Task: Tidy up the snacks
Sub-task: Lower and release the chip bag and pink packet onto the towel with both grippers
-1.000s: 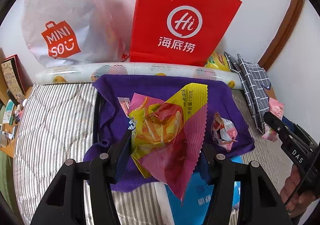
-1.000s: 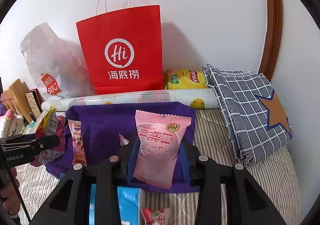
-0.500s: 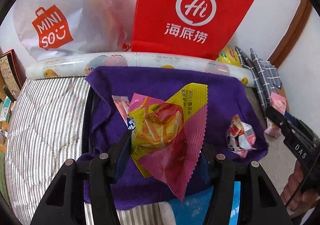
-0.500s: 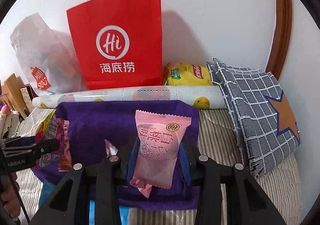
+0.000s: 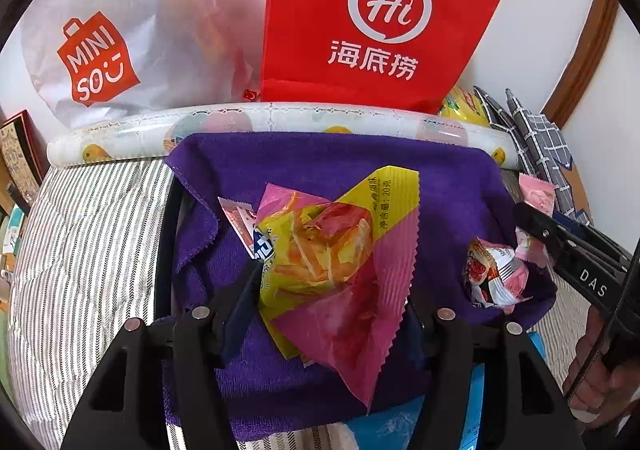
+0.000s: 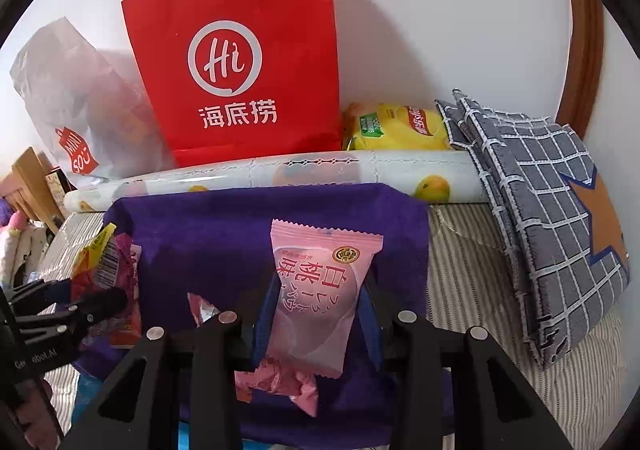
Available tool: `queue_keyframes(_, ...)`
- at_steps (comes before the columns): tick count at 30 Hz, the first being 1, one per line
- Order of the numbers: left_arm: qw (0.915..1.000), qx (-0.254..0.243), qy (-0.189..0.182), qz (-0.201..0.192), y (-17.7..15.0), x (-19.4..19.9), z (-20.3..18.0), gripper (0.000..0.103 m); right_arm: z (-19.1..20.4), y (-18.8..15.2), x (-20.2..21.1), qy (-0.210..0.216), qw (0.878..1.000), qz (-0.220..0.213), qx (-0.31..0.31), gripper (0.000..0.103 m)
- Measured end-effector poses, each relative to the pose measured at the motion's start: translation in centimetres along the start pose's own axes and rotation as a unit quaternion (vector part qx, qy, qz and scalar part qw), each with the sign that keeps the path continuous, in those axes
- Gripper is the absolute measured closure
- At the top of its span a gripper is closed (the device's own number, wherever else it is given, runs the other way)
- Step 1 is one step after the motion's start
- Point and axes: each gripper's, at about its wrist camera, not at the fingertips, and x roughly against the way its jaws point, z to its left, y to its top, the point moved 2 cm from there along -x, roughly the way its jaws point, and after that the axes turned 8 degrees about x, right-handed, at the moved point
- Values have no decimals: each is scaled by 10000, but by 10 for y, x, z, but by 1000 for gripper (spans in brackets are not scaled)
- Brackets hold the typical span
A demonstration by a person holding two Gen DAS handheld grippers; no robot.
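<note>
Clearly readable, the red paper bag (image 6: 240, 62) at the wall carries a white "Hi" logo with Chinese characters under it, and the white plastic bag (image 5: 120, 30) beside it says "MINISO". The left gripper (image 5: 332, 290) has the yellow and pink snack packet (image 5: 336, 270) between its jaws, which are opening; the packet's long axis runs diagonally, one corner pointing down (small print on it reads "20"). The right gripper (image 6: 316, 298) is closed on the pink snack packet (image 6: 316, 290), upright, its Chinese print upside down. Both packets hang over the purple cloth (image 6: 200, 234), where a small wrapped snack (image 5: 496, 274) lies.
</note>
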Motion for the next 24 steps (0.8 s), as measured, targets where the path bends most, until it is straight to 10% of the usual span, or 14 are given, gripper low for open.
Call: queue_keyframes(24, 9993, -89, -342, 79, -2, 22, -19, 19, 12, 0, 47, 27, 9995, -296, 99, 42)
